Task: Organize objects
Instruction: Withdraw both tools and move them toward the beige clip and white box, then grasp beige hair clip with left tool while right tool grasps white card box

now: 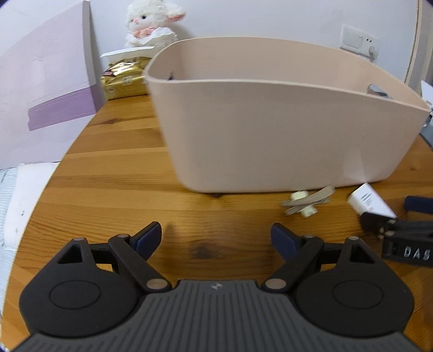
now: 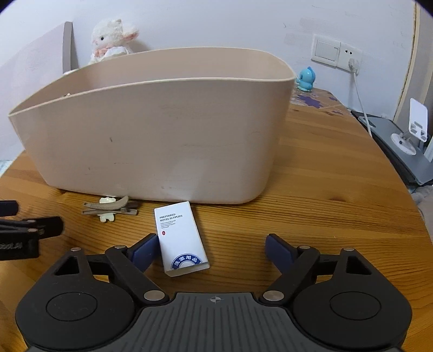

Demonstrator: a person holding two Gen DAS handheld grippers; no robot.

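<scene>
- Right gripper (image 2: 211, 247): jaws spread wide, low over the wooden table (image 2: 324, 216). The white hotel-supplies box (image 2: 180, 238) lies flat between them, its left edge at or just beside the left blue pad (image 2: 143, 251); the right pad stands well apart from it. No grip on the box.
- Left gripper (image 1: 216, 238): jaws spread wide, nothing between the pads, only bare tabletop below.
- The box, from the right wrist view: long axis running roughly 6 to 12 o'clock, slightly tilted, printed face up, blue round emblem at the near end.
- At 10 o'clock from the box: 2 hair clips (image 2: 111, 208) with cream-coloured decorations, lying crossed on the table, just beside the basket's base.
- At 12 o'clock from both grippers: a large beige plastic basket (image 2: 162, 130), upright on the table. The far end of the box lies close to its front wall.
- Left wrist view: the same clips and box lie at 2 to 3 o'clock of the left gripper; the right gripper's black frame enters at the right edge, over the box.
- Beyond the basket at 11 o'clock: a white plush lamb (image 1: 151, 24) against the wall, a gold foil packet (image 1: 124, 81) below it, and a white-and-lilac board (image 1: 46, 89) standing at 10 o'clock.
- Right wrist view, 1 o'clock: a small blue figurine (image 2: 305, 80) on the table; a wall switch and socket (image 2: 337, 54) with a white cable plugged in; a white phone stand (image 2: 411, 130) at 2 o'clock.
</scene>
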